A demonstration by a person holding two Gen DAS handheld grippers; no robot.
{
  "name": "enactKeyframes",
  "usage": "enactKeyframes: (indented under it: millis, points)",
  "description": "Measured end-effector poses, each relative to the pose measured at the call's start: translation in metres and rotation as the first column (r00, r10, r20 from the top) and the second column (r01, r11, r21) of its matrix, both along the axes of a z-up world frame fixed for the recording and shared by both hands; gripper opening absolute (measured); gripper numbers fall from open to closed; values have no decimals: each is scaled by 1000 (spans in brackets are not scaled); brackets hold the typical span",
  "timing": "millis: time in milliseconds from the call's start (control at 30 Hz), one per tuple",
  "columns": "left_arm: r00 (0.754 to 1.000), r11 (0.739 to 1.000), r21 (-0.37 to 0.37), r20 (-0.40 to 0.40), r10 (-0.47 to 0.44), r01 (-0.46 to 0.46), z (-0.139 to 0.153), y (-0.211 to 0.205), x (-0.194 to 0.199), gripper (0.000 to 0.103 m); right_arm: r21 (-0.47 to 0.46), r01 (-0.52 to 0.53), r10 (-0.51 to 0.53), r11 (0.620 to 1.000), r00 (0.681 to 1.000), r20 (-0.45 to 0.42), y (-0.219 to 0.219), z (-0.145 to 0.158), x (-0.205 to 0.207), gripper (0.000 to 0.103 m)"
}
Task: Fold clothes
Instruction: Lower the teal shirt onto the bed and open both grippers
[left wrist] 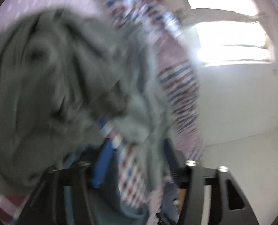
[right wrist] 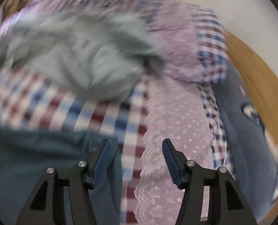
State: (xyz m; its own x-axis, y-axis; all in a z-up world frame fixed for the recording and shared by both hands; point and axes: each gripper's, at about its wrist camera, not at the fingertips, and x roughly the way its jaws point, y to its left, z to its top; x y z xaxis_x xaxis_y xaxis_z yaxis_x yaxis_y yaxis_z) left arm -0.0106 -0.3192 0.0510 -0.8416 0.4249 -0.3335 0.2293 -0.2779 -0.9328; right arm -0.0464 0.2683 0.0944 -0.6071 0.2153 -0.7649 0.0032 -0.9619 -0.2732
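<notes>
Grey-green cloth, a crumpled garment (left wrist: 51, 78), is seen bunched and unfolded close before the left gripper (left wrist: 137, 161). Part of it hangs down between the blue-padded fingers, so it is judged to be held there, though blur and the cloth itself cover the jaws and how far they stand apart cannot be told. From the right wrist view the same garment (right wrist: 77, 56) is seen heaped on a checked red, white and blue cloth (right wrist: 105, 116), with a lilac lace-edged piece (right wrist: 172, 131) beside it and a dark blue printed garment (right wrist: 251, 131) at the far right by a wooden edge (right wrist: 260, 86). A teal fabric (right wrist: 26, 159) lies at the lower left.

The right gripper (right wrist: 135, 159) is held wide open above the checked cloth and the lace; nothing is gripped between its fingers, though the teal fabric lies against the left finger.

No neat fold is shown on the grey-green garment; it is rumpled, so folding is judged to be left to do. Whether other pieces have been folded cannot be settled.

Much is smeared by motion. The garment's kind, its edges and its sleeves cannot be made out, and the surface under the cloths is hidden.
</notes>
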Motion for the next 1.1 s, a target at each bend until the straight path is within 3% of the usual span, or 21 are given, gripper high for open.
enactKeyframes:
  millis: [133, 267, 333, 433, 567, 800, 1100]
  points:
    - [999, 992, -122, -25, -30, 27, 12, -7, 19, 71, -115, 38, -44, 993, 998, -55, 17, 9, 22, 67]
    - [992, 946, -300, 27, -119, 122, 7, 6, 44, 71, -181, -79, 74, 980, 997, -31, 2, 5, 46, 67]
    - [982, 900, -392, 52, -182, 188, 2, 21, 53, 71, -197, -149, 150, 969, 989, -10, -10, 1, 56, 67]
    - [956, 841, -457, 91, -280, 289, 2, 41, 51, 71, -158, -260, 267, 953, 963, 26, -40, -5, 60, 67]
    - [905, 723, -552, 169, -391, 415, 9, 74, 30, 71, -212, -248, 261, 945, 964, 38, -43, -11, 47, 67]
    - [866, 618, -614, 274, -418, 492, -1, 86, -34, 71, -438, -111, 126, 892, 992, 6, 15, -12, 15, 67]
    - [805, 495, -641, 397, -441, 587, -29, 88, -106, 71, -595, -44, 70, 802, 997, 20, 79, -25, -16, 67]
